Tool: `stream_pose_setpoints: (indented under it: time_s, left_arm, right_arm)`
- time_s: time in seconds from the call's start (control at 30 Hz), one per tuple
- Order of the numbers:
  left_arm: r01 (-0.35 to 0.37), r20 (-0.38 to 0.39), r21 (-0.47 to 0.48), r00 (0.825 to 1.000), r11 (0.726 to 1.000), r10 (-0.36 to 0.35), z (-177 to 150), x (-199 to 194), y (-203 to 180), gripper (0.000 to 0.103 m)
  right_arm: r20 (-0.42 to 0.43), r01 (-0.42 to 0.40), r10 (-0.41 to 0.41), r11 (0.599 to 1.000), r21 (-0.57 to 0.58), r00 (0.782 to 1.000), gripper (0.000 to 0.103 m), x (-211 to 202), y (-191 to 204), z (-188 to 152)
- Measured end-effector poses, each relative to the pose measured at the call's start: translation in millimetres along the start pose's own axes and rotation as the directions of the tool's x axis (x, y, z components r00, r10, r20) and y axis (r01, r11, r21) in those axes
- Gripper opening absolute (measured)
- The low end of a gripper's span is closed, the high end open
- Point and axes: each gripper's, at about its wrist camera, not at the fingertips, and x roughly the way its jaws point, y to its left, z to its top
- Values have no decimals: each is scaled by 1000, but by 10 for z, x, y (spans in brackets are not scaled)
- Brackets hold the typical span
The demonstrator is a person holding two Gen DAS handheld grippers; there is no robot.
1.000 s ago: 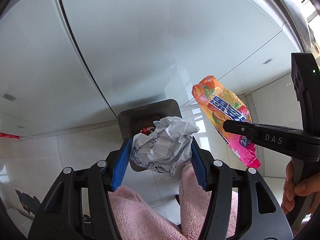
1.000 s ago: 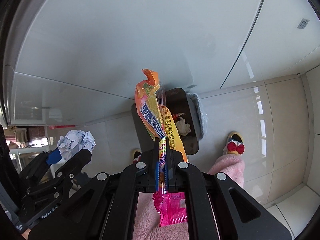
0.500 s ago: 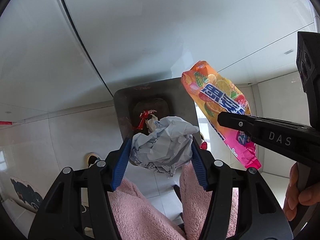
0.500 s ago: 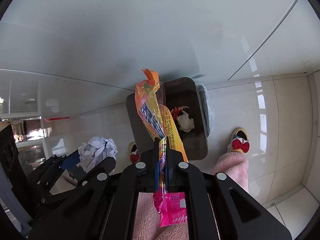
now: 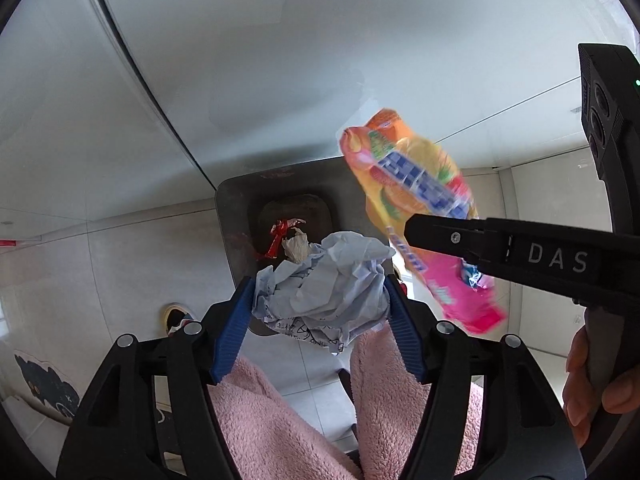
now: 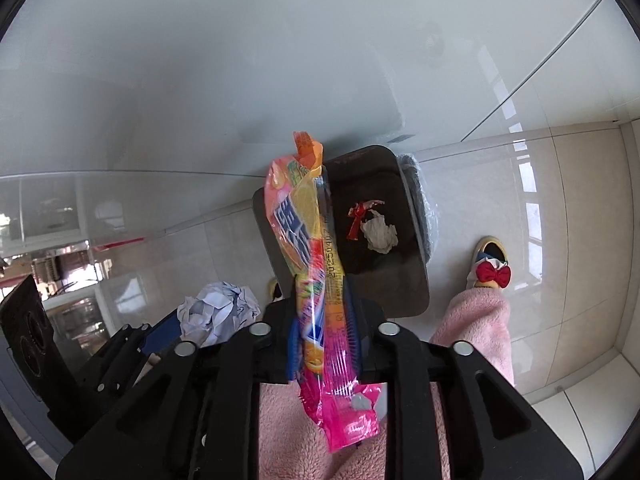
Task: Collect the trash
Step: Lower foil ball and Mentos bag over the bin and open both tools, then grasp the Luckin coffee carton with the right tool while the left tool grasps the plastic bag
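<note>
Letting go over the dark bin (image 6: pixel 416 280) matters: right gripper (image 6: pixel 322 344) has just been opening, candy wrapper (image 6: pixel 316 264) loose between its jaws. Left gripper (image 5: pixel 318 312), widening, barely touches the crumpled paper (image 5: pixel 324 280).

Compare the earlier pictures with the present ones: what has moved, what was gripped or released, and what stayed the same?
Both grippers have come down toward the dark bin, which looks larger. The right gripper has just been opening: its pads now stand clear of the candy wrapper, which is between them but slipping, blurred. The left gripper has opened slightly, the crumpled paper ball between its pads. Unchanged: the red wrapper and tissue in the bin.
</note>
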Motion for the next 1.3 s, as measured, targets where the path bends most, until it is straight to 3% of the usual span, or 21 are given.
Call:
stream_pose_setpoints:
  time_s: [0.17,0.3,0.4,0.53,0.77,1.0,1.17,1.3]
  left_arm:
    - [-6,11,-5,1000,1000,6,31,-37,-8,77]
    - [-16,23,6,1000,1000,16,59,-81,-42,92]
    - [-22,32,18,999,1000,21,78,-121,-72,95]
    - [-28,44,30,999,999,27,103,-225,-131,95]
    - [-18,84,42,996,999,15,106,-576,-138,95]
    - [-8,164,62,986,998,-2,86,-1222,-244,95]
    - [-25,240,53,971,998,12,153,-1735,-293,95]
    - [-39,292,42,956,998,26,255,-2129,-346,95]
  right_arm:
    - [12,1,-1,1000,-7,1000,44,-21,22,50]
    - [32,4,-4,1000,-6,999,62,-73,48,65]
    - [47,14,-14,1000,-3,999,81,-122,28,69]
    - [62,23,-23,1000,-3,998,88,-236,21,85]
    - [106,43,-39,999,-32,994,92,-618,49,54]
    - [198,82,-67,994,-74,978,97,-1255,20,-64]
    - [285,99,-66,990,-103,956,97,-1806,58,-165]
    - [372,126,-73,984,-122,925,97,-2275,149,-218]
